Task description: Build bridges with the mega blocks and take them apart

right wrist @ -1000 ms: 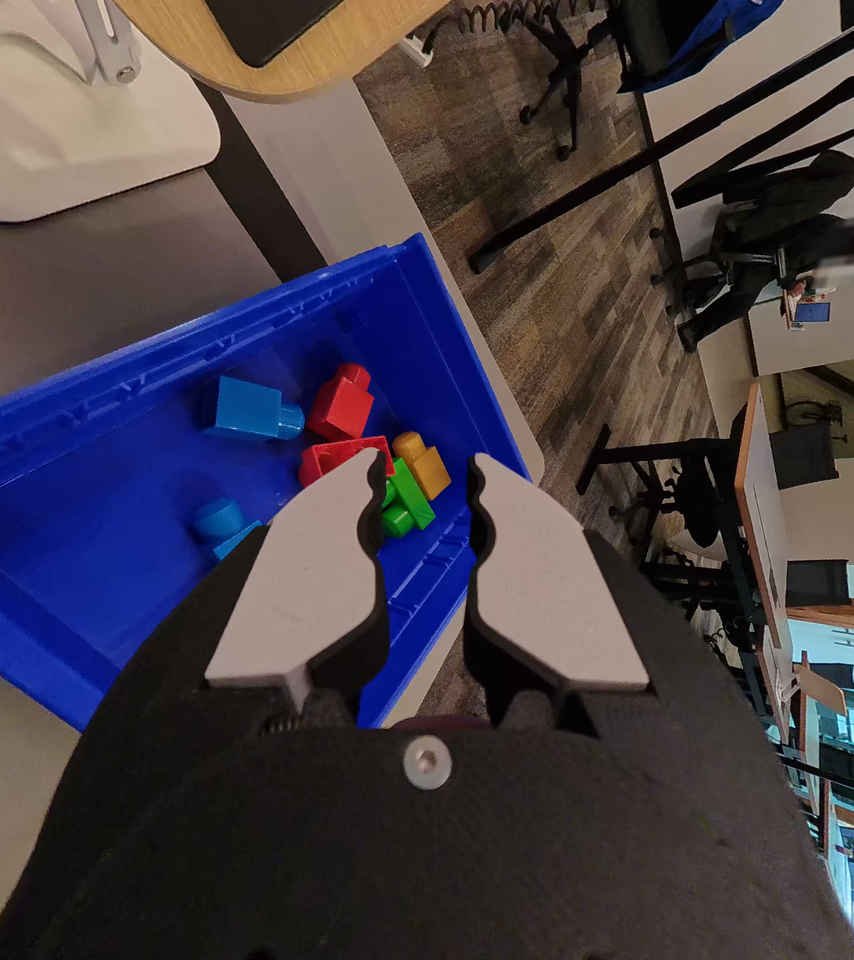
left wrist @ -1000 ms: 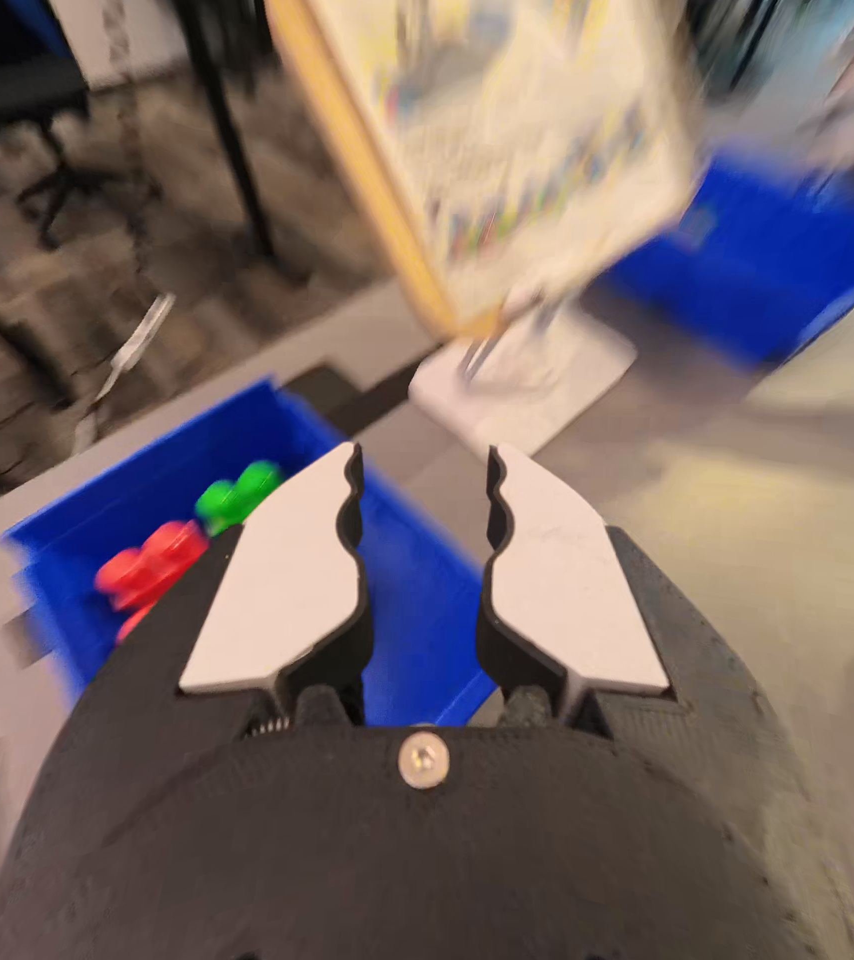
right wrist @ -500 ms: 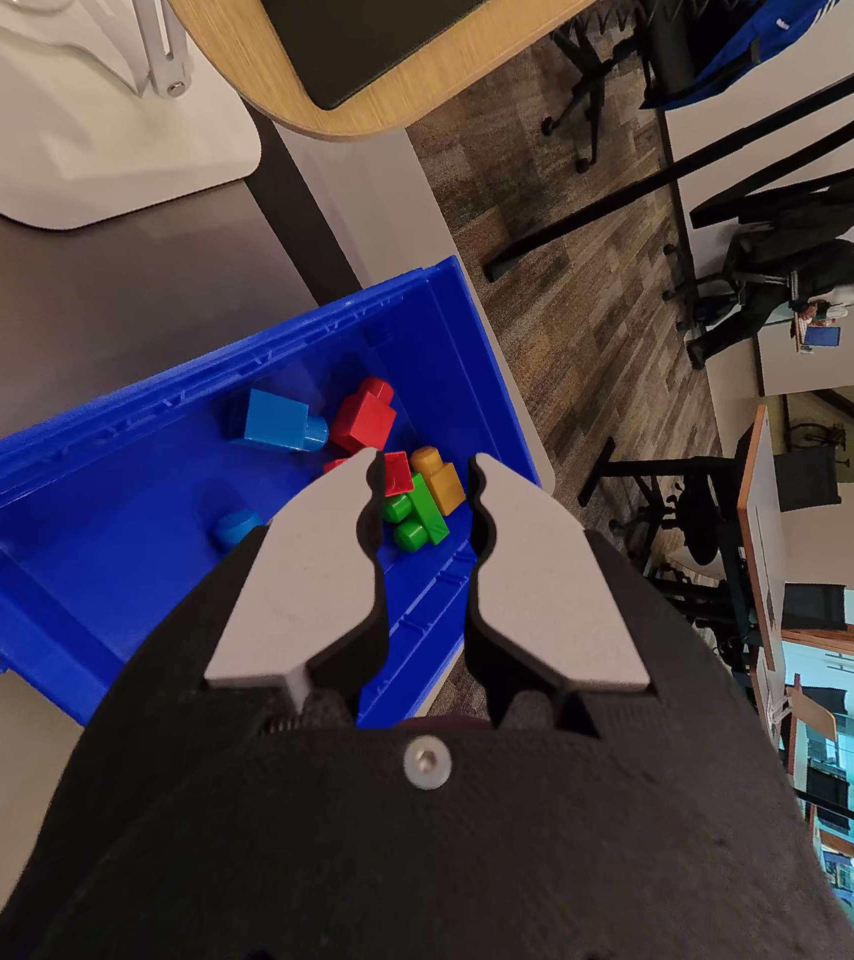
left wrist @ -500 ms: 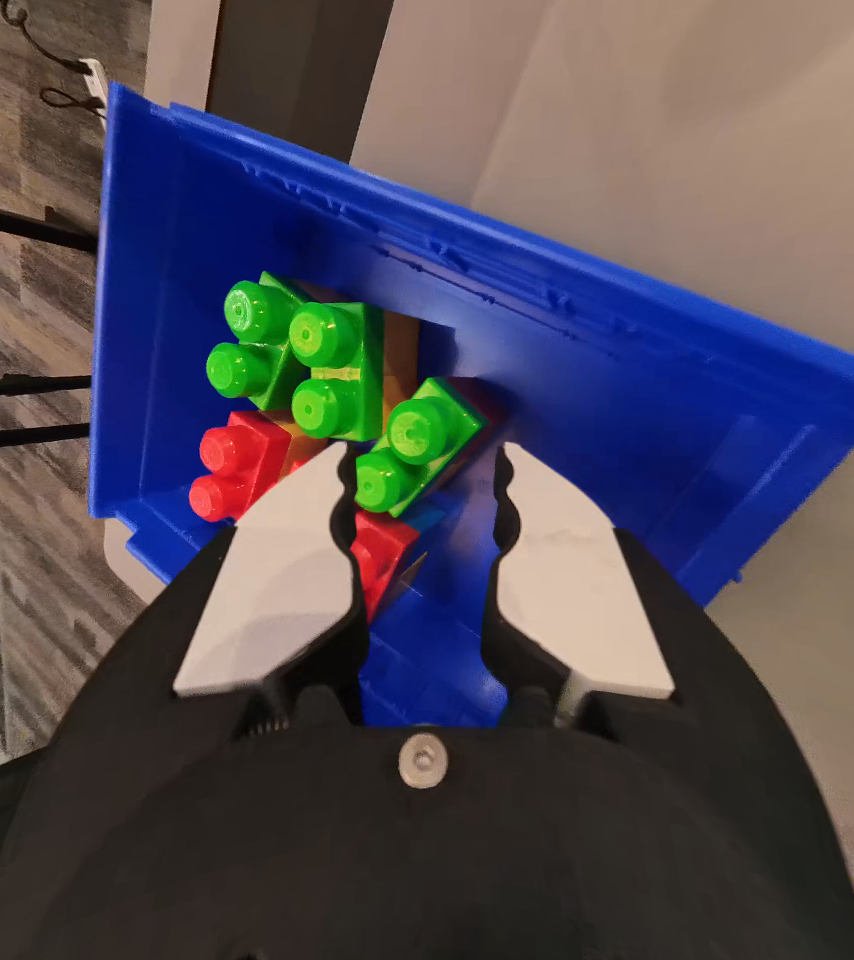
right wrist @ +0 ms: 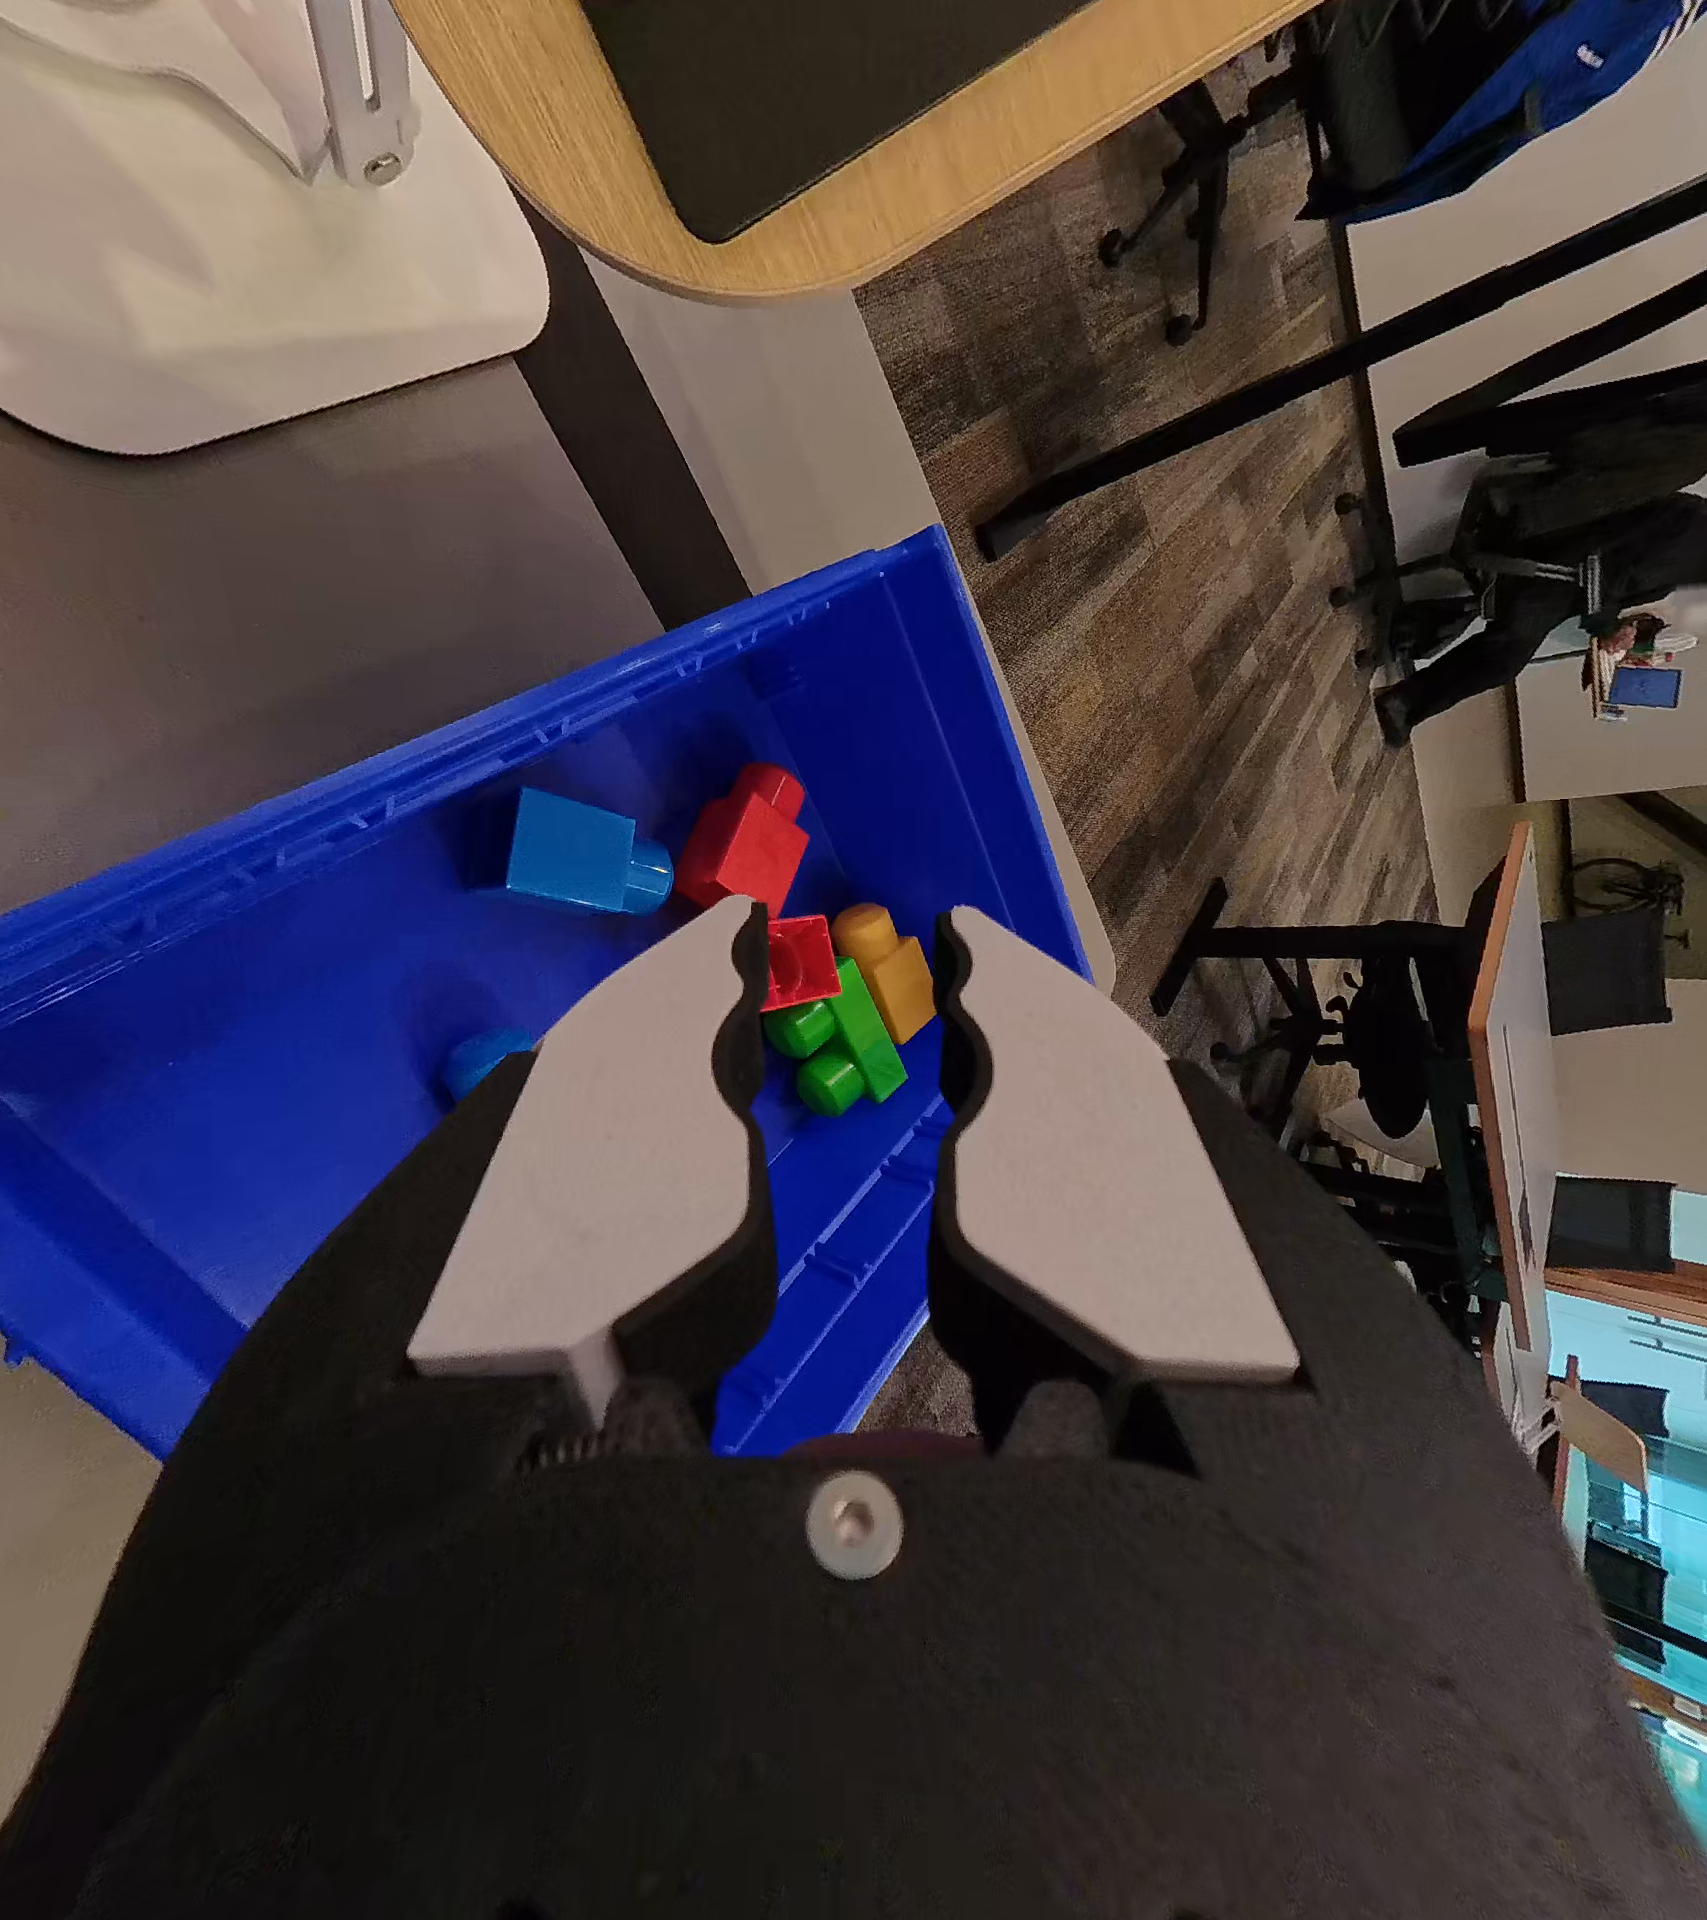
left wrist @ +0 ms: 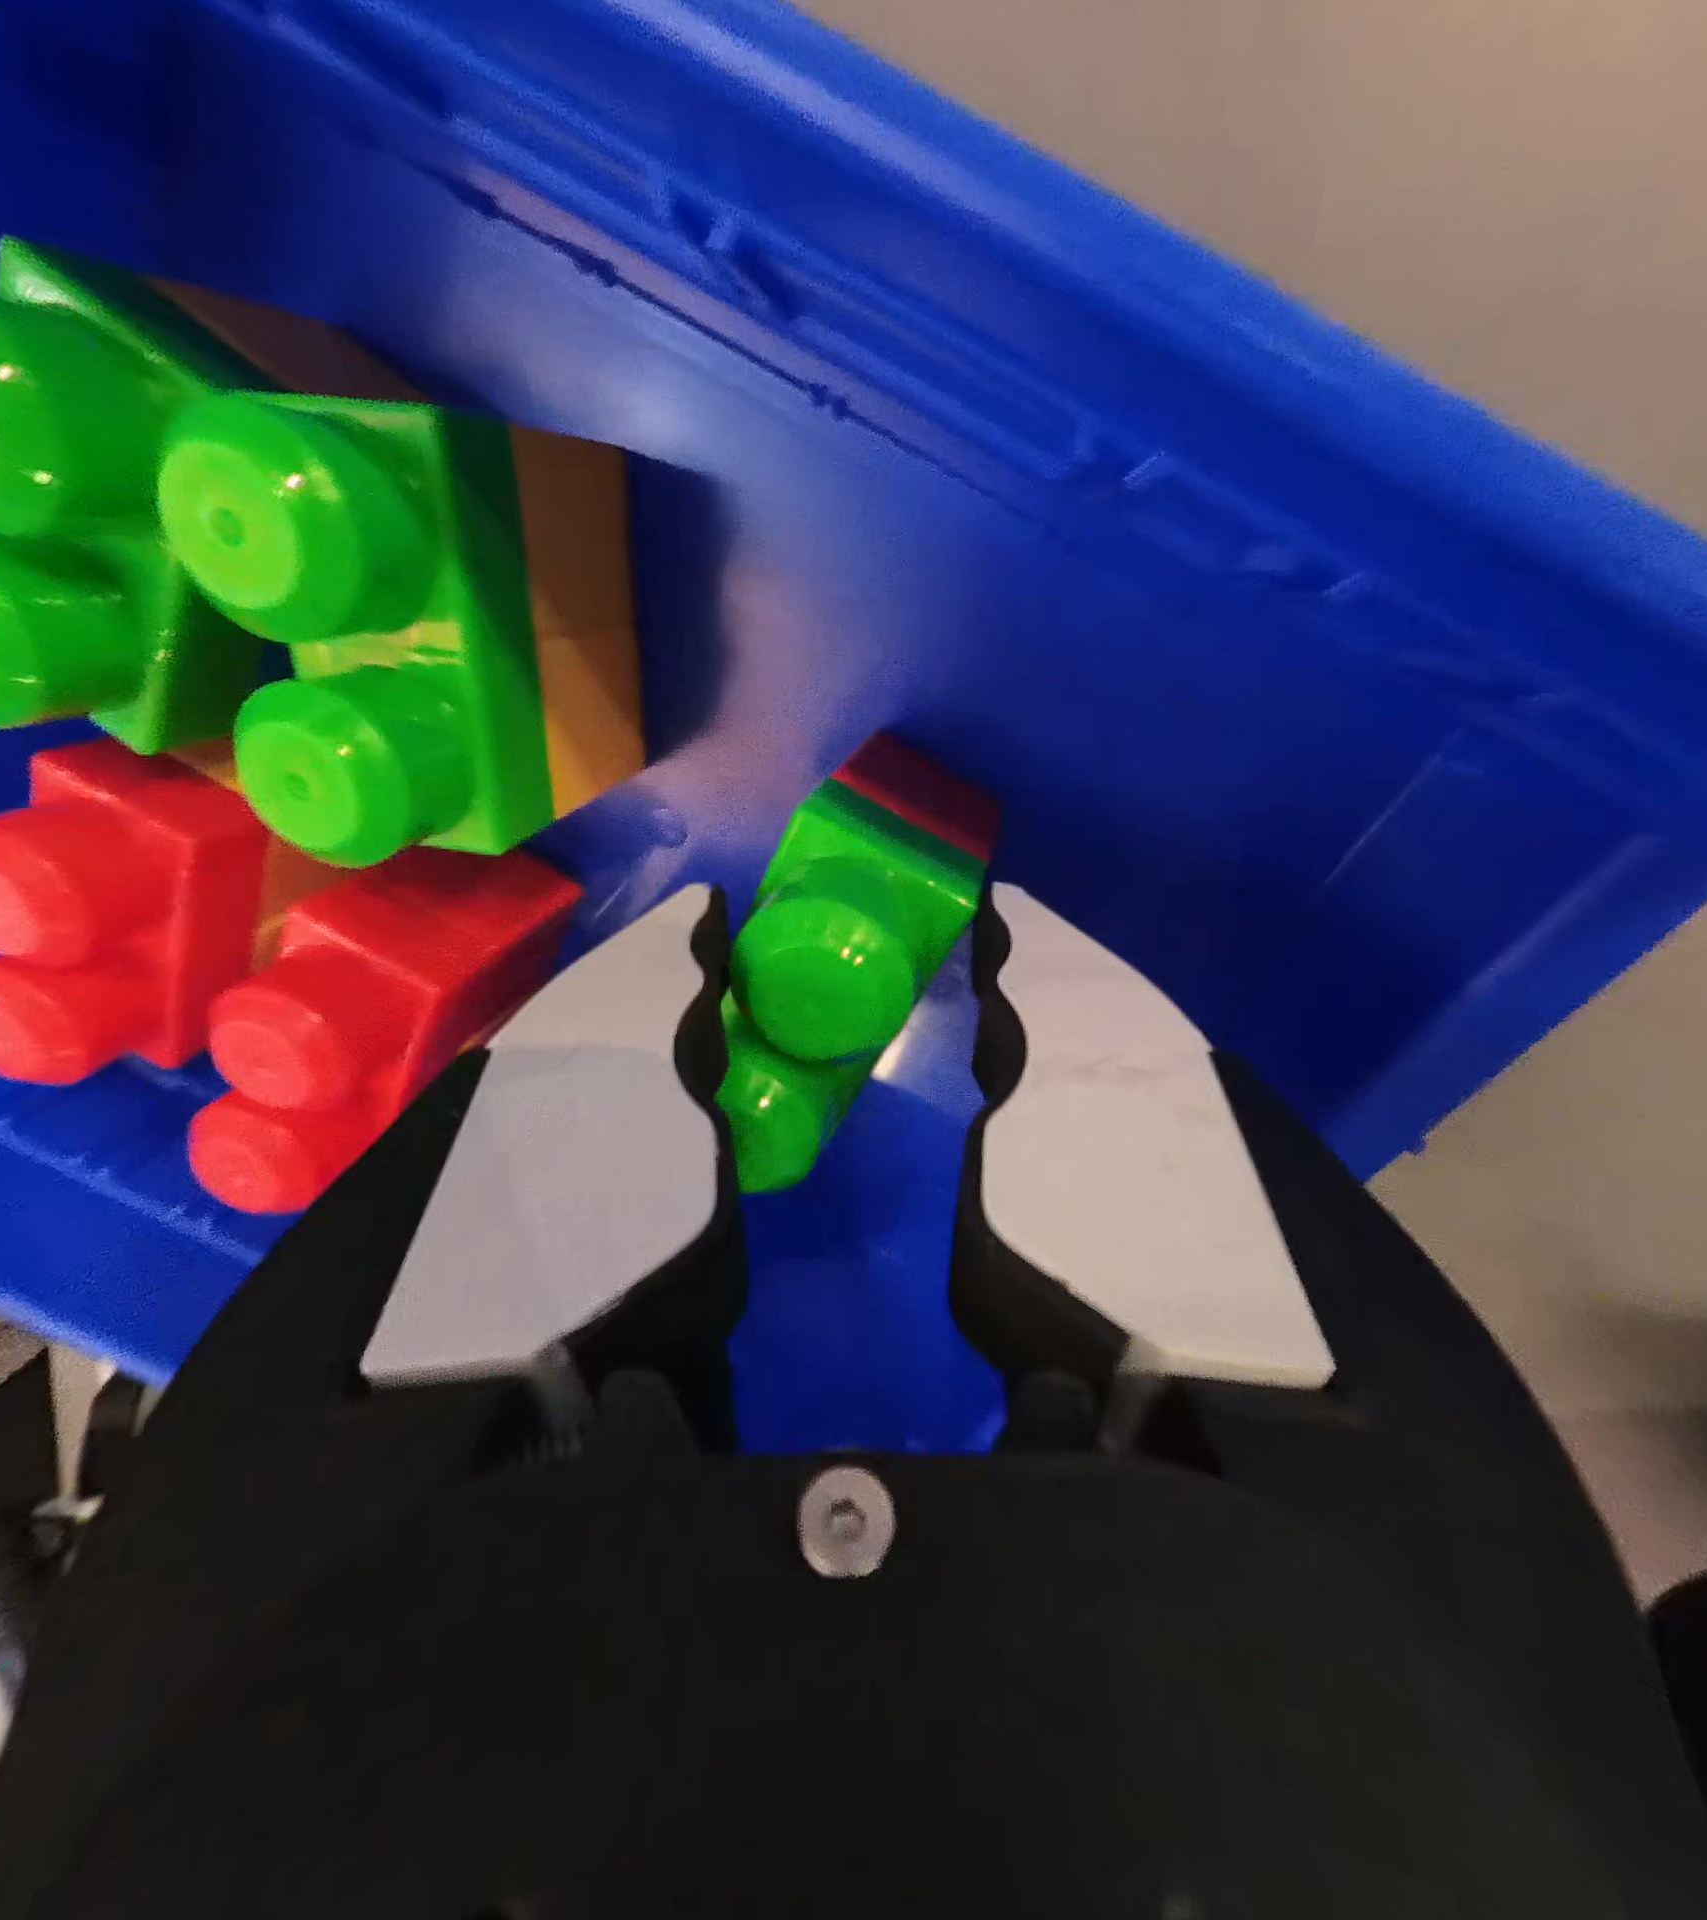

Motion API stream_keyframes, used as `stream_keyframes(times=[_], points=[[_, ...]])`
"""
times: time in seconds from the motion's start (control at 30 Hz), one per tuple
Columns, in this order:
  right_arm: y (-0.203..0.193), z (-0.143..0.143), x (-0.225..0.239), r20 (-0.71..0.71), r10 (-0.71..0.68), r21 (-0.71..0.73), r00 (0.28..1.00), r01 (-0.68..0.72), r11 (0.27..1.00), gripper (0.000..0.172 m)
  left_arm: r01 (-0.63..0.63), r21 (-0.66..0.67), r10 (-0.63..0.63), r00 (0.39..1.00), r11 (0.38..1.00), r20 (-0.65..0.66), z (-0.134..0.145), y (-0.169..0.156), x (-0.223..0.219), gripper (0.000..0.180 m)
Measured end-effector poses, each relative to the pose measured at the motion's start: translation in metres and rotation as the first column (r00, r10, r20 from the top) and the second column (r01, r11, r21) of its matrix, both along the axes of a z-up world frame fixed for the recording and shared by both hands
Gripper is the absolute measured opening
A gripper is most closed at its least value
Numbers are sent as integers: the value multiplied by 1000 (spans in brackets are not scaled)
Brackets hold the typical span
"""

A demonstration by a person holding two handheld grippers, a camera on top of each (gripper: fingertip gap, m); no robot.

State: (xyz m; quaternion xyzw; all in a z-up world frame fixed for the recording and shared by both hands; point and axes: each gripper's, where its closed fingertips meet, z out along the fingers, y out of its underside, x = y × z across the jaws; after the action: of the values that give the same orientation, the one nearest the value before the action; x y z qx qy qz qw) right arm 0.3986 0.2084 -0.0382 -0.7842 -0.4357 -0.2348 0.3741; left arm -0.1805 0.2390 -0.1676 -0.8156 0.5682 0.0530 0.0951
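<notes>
Left gripper [left wrist: 844, 997] is deep inside the blue bin [left wrist: 1192, 499], whose long wall runs close above the jaws. The jaws stand apart around a green block [left wrist: 828, 987]; its left pad seems to touch, but a sliver of gap shows at the right pad. Red blocks [left wrist: 236, 977] crowd just left. Right gripper [right wrist: 844, 997] hovers above the bin's far corner, by the bench [right wrist: 205, 540] edge, jaws apart and bare.
</notes>
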Motion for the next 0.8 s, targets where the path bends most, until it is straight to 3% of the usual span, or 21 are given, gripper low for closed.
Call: stream_keyframes(times=[0.2, 0.33, 0.5, 0.57, 0.67, 0.73, 0.8], points=[[-2, 4, -1, -6, 6, 11, 1000, -6, 1000, 31, 15, -19, -16, 999, 1000, -31, -3, -8, -11, 59], [-2, 4, -4, -2, 10, 10, 1000, -10, 1000, 31, 25, -14, -26, 999, 1000, -40, -7, -4, -13, 43], [-3, 9, -8, 1, 20, 32, 1000, -20, 999, 31, 13, 17, -13, 1000, 1000, -14, -1, 2, -16, 39], [-4, 17, -13, -1, 43, 69, 999, -43, 997, 30, 2, 71, -6, 998, 997, 57, 16, 5, -13, 39], [-11, 37, -30, -18, 111, 141, 994, -107, 984, 29, 26, 184, -81, 951, 983, 297, 69, -3, 14, 39], [-19, 52, -52, -30, 195, 201, 980, -185, 962, 25, 14, 253, -133, 876, 967, 463, 110, -10, 34, 39], [-31, 68, -80, -24, 305, 269, 952, -287, 919, 24, 15, 296, -209, 744, 955, 635, 150, -23, 61, 39]])
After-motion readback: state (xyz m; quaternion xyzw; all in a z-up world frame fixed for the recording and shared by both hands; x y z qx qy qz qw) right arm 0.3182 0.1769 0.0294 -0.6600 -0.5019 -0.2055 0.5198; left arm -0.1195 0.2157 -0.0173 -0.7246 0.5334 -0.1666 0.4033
